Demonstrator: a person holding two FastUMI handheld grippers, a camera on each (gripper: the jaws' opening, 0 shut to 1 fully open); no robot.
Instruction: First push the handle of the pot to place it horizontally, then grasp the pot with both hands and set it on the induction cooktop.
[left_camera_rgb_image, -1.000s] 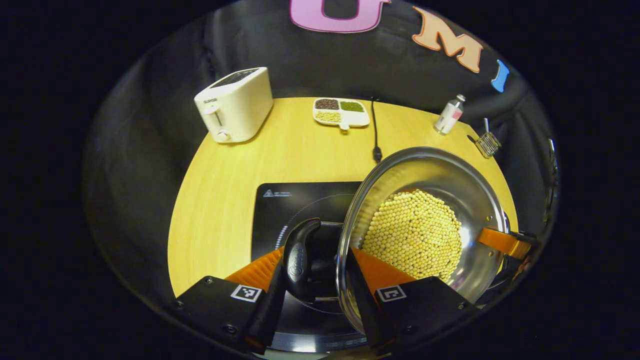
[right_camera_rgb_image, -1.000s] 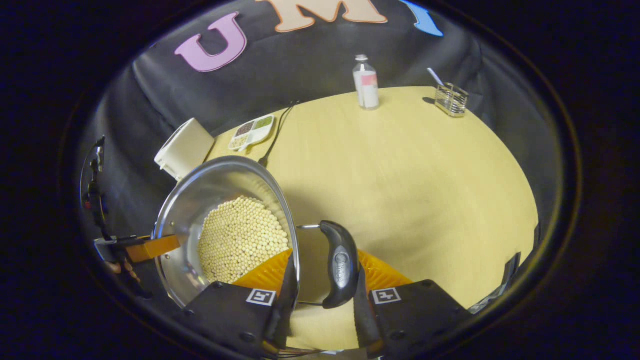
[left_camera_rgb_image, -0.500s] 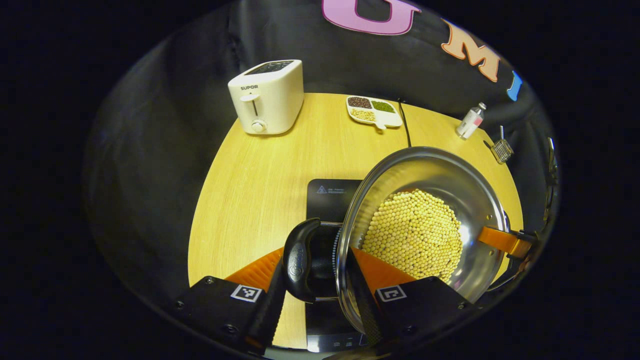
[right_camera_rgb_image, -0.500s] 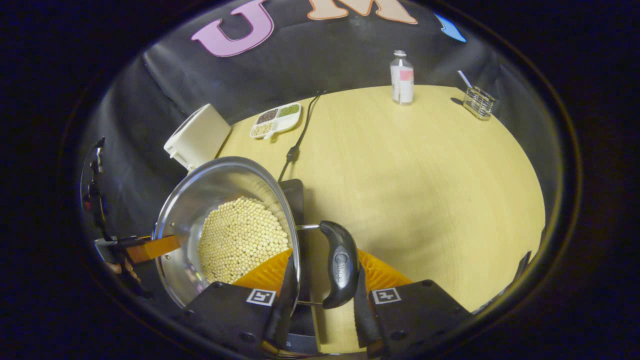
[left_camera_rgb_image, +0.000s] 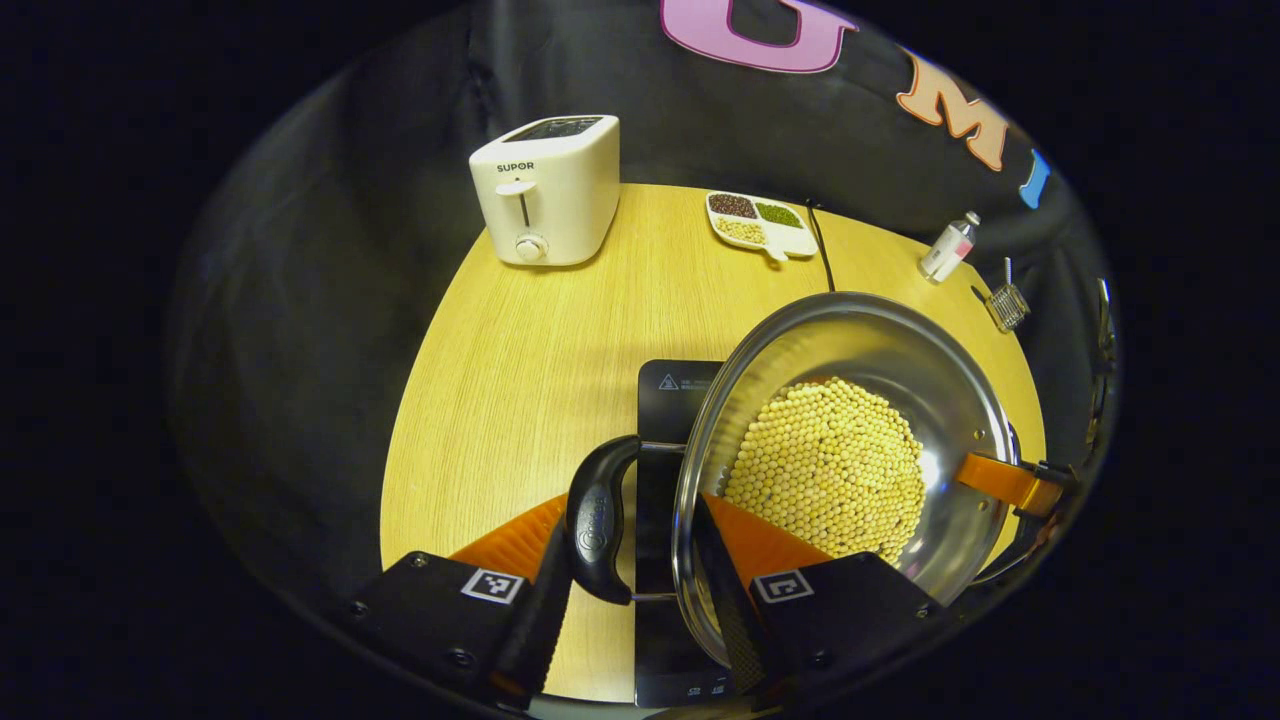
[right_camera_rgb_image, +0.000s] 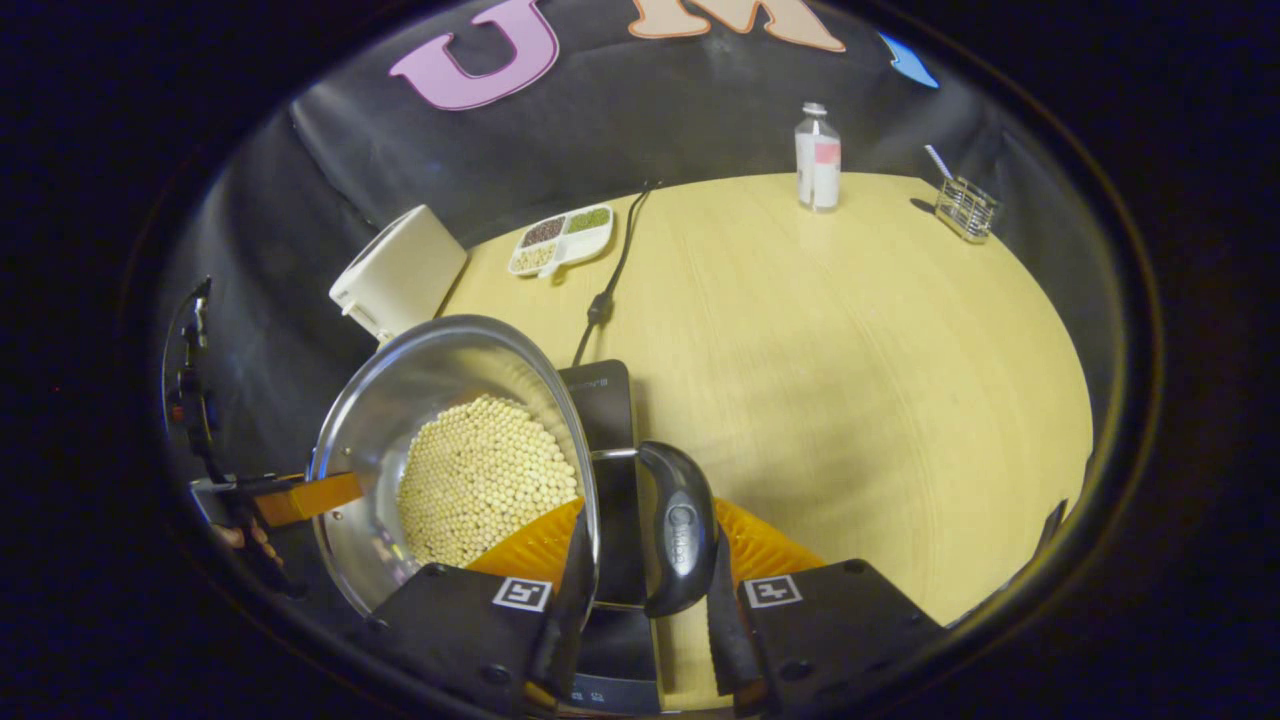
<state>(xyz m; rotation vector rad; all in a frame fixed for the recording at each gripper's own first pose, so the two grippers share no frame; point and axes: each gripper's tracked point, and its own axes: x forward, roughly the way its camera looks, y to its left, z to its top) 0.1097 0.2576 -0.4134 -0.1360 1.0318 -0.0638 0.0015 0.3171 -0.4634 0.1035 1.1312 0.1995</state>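
A round, pale wood-grain table (left_camera_rgb_image: 520, 350) spans the middle of both views against the booth's black cloth wall. Held above it, a polished stainless-steel pot (left_camera_rgb_image: 900, 350) of small round yellow beans (left_camera_rgb_image: 825, 470) sits lower right in the left gripper view and lower left in the right gripper view. The left gripper (left_camera_rgb_image: 630, 600) is clamped with 1 finger on the pot's black loop handle (left_camera_rgb_image: 595, 520) and 1 inside the rim; the right gripper (right_camera_rgb_image: 645, 605) grips the opposite handle (right_camera_rgb_image: 680, 525) likewise. Partly beneath the pot lies a flat black glass induction cooktop (left_camera_rgb_image: 670, 390). A boxy white toaster (left_camera_rgb_image: 545, 190) marked "SUPOR" stands upper left. Farther back: a black cord (right_camera_rgb_image: 610, 270), a 4-compartment white dish (left_camera_rgb_image: 757, 222) of pulses, a clear bottle (right_camera_rgb_image: 818, 158), a wire holder (right_camera_rgb_image: 965, 208).
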